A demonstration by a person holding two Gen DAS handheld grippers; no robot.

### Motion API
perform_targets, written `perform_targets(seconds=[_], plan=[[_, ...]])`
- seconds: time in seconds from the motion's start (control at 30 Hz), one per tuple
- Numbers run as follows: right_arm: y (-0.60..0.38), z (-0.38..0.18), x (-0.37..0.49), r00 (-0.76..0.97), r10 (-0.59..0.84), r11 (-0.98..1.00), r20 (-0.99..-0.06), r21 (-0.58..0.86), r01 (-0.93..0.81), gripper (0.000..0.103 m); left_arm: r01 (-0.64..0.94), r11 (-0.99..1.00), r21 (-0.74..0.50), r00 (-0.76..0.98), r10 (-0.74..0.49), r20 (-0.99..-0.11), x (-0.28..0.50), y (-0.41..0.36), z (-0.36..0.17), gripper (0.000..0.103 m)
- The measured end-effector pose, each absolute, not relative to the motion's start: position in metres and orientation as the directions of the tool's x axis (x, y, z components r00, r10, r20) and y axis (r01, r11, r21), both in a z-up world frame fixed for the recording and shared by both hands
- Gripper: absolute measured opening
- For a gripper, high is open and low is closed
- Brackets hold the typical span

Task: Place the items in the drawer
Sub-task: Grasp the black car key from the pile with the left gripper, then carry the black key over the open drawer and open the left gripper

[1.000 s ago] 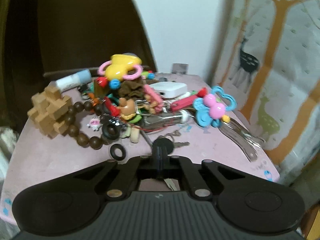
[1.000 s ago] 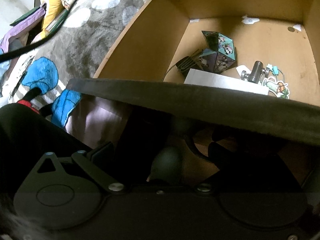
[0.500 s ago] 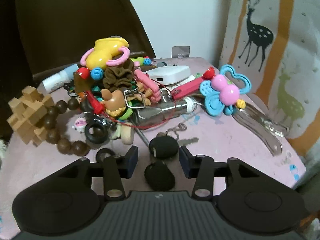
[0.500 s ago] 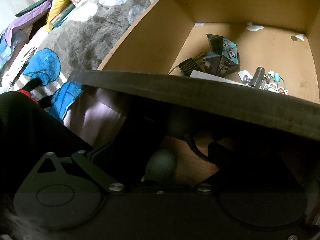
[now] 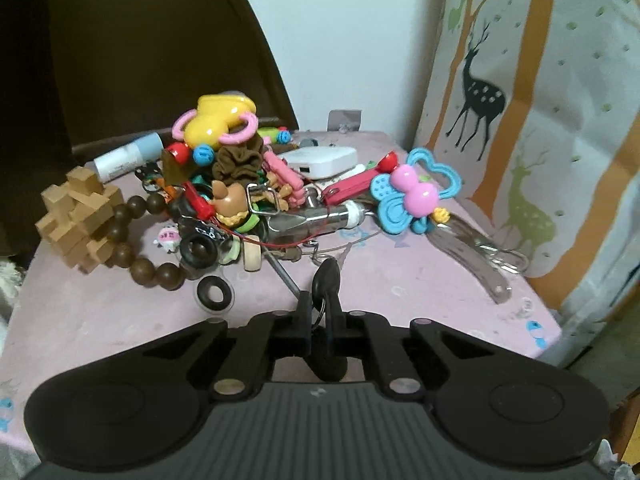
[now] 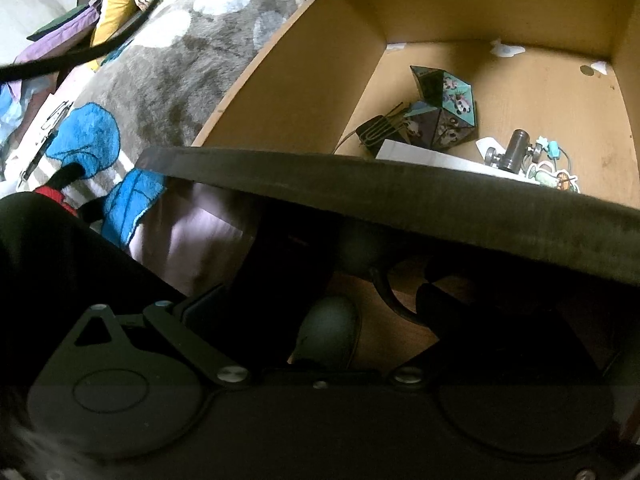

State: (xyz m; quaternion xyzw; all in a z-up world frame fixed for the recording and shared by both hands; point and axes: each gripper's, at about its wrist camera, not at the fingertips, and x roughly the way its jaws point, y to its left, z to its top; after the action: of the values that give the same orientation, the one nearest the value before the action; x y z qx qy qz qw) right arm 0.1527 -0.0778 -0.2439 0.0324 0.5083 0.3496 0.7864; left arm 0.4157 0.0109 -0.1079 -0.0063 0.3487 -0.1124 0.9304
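In the left wrist view my left gripper (image 5: 319, 312) is shut on a black key fob (image 5: 326, 280), held just above the pink tabletop (image 5: 100, 320) at the near edge of a heap of small items. The heap holds a wooden burr puzzle (image 5: 78, 224), a brown bead bracelet (image 5: 136, 240), a yellow rattle (image 5: 218, 122) and a blue butterfly teether (image 5: 412, 196). In the right wrist view the open wooden drawer (image 6: 320, 68) holds a dark geometric puzzle (image 6: 444, 108) and a small metal part (image 6: 516, 152). My right gripper (image 6: 340, 276) sits in shadow under the drawer's dark front edge (image 6: 400, 200), around its handle.
A white power bank (image 5: 324, 160), a metal tube (image 5: 320, 220) and a clear shoehorn (image 5: 476, 256) lie on the table. A deer-print curtain (image 5: 540, 120) hangs at the right. A dark chair back (image 5: 140, 60) stands behind. A grey rug (image 6: 180, 40) lies left of the drawer.
My left gripper opened around the key fob half a second ago and has now shut on it. The right gripper has stayed at the drawer front.
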Motion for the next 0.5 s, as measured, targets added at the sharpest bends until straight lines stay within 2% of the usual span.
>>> perform_targets(seconds=[0.5], plan=[[-0.076,-0.244,0.152,0.244,0.575,0.758,-0.781,0.397,-0.517,0.103,0.215,0.975,-0.051,0.738,-0.197,-0.645,0.355,0.014,-0.068,0.005]])
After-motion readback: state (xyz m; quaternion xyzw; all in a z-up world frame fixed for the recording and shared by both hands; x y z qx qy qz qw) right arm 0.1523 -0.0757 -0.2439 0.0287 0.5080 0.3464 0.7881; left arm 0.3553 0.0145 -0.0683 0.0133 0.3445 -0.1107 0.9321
